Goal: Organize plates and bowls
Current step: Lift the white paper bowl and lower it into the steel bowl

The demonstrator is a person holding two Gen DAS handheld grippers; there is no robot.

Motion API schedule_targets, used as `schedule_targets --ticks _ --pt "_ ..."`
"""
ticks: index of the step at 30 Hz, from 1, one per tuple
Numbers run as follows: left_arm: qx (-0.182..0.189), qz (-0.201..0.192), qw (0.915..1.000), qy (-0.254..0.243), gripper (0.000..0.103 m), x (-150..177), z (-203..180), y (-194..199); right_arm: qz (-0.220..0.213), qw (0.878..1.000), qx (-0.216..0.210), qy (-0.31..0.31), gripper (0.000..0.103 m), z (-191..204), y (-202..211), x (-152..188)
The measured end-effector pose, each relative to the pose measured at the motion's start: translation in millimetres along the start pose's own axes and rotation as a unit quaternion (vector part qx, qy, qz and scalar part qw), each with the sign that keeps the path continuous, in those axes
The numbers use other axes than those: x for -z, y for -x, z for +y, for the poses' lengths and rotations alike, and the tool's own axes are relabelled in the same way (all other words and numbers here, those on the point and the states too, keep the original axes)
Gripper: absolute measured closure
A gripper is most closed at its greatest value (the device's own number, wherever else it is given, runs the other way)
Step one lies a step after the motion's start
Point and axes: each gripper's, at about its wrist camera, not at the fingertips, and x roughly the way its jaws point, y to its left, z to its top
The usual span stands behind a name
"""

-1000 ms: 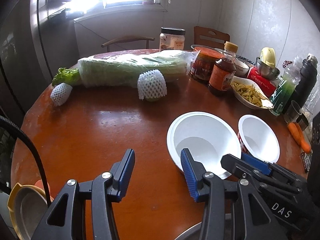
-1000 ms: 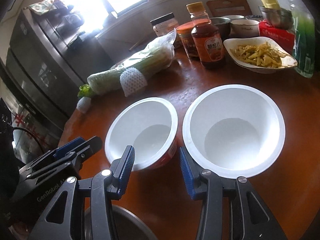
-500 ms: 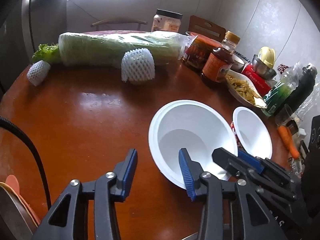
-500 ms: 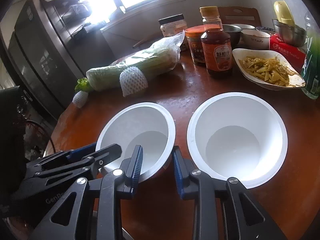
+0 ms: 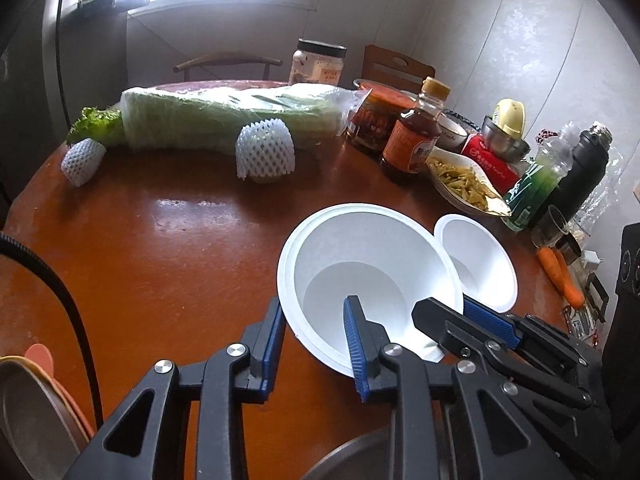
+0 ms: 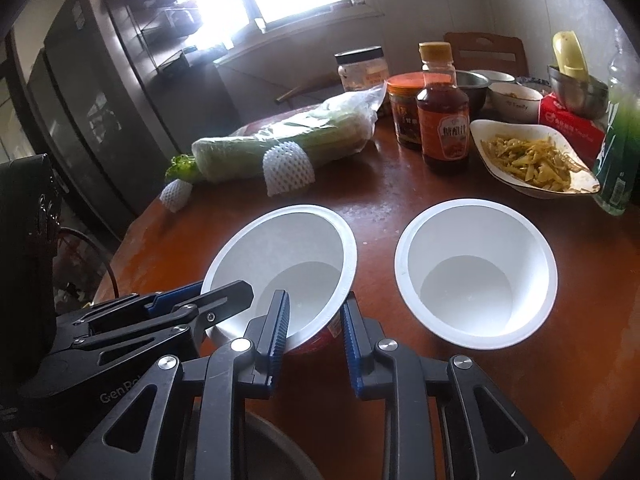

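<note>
Two white bowls stand on the round brown table. The nearer one (image 5: 360, 264) (image 6: 288, 248), red on its outside, is tipped up off the table. My left gripper (image 5: 314, 320) straddles its near rim, one finger outside and one inside, jaws closing onto the wall. My right gripper (image 6: 315, 312) grips the same bowl's rim from the other side, jaws closing too. Each gripper shows in the other's view: the right gripper (image 5: 444, 308) and the left gripper (image 6: 220, 292). The second bowl (image 5: 480, 264) (image 6: 476, 264) sits flat just to the right, untouched.
A bagged cabbage (image 5: 224, 120) and a foam-netted fruit (image 5: 264, 152) lie at the back. Sauce bottle (image 5: 416, 136), jars, a dish of food (image 5: 460, 180), drink bottles and a carrot (image 5: 560, 276) crowd the right. A metal bowl (image 6: 260, 448) sits under the grippers; stacked plates (image 5: 24, 412) lower left.
Both grippers' jaws have narrowed onto the near bowl's rim. The bowl, flat on the table before, now tilts up towards the grippers.
</note>
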Motion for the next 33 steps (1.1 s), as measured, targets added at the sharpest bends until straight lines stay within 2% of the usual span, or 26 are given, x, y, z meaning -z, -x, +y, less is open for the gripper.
schedule_targets --ticks 23,33 --pt "-0.008 -0.053 0.9983 -0.023 0.074 34 -11 80 -0.050 0.998 -0.008 0.029 0.075 40 73 29" --pt "-0.005 -0.043 0.9986 -0.029 0.074 65 -16 104 -0.049 0.998 -0.006 0.030 0.074 54 103 59"
